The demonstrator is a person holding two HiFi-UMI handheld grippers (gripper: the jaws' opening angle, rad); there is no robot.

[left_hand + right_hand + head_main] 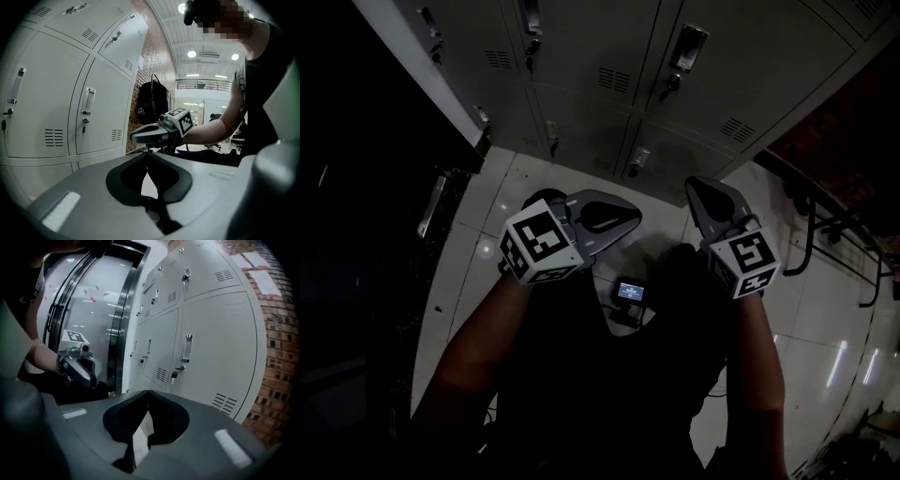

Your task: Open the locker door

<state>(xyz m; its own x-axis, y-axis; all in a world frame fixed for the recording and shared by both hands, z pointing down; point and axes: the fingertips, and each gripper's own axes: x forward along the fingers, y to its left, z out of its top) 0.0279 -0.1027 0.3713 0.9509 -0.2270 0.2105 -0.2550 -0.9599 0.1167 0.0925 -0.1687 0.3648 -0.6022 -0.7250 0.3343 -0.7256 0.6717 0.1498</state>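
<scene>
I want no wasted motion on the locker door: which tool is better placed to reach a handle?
Probably the right tool: shut and empty, it points toward the lockers, with a door handle ahead, slightly right, in its view. The left tool, also shut, lies sideways.

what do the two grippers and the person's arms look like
The left gripper and right gripper are grey moulded shells with dark jaws. Each bears a white cube with black square markers. The arms are bare, below a black sleeveless top.

no legible print on lockers [47, 93], backpack label [140, 111] too small to read
</scene>
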